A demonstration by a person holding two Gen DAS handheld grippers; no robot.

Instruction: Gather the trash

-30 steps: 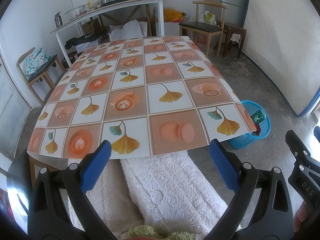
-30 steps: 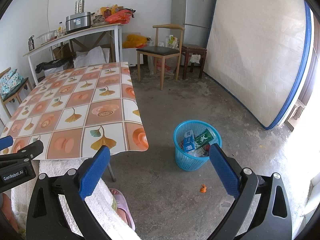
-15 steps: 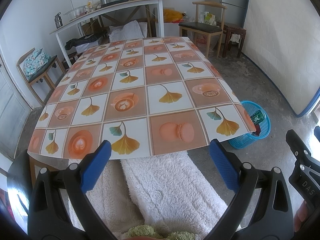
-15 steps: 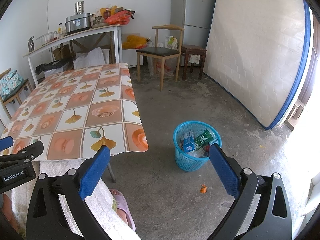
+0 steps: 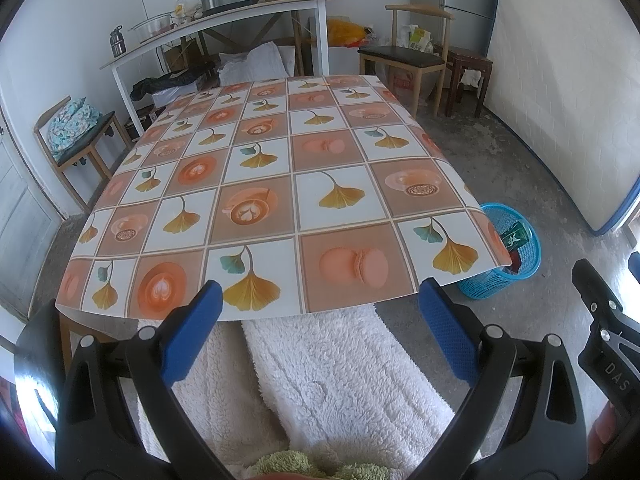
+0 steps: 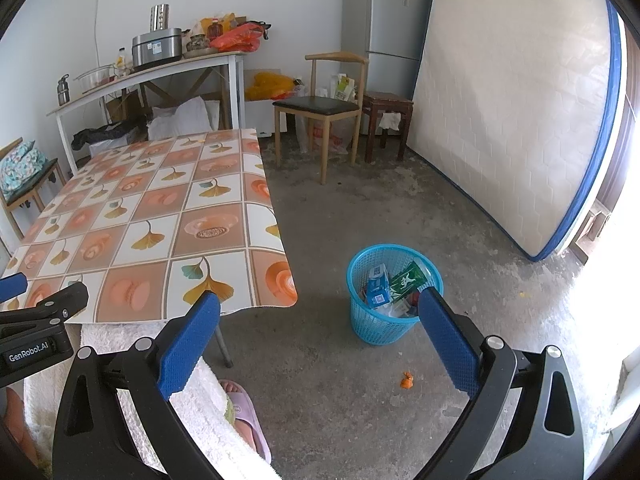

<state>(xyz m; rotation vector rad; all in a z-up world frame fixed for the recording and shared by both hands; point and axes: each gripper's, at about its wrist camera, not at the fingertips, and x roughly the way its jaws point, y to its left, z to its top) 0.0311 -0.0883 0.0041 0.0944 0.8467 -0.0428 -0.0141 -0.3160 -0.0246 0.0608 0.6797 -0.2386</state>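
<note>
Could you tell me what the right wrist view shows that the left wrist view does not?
Only the right wrist view shows the small orange scrap on the floor, the blue and white carton in the basket, the refrigerator in full and the pink slipper. Only the left wrist view shows the far left edge of the patterned tablecloth. Both show the blue basket holding a green packet, and both grippers open and empty: left gripper, right gripper.

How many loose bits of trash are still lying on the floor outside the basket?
1 that I can see: a small orange scrap on the concrete, just in front of the blue basket. Anything under the table would be hidden from both views.
</note>
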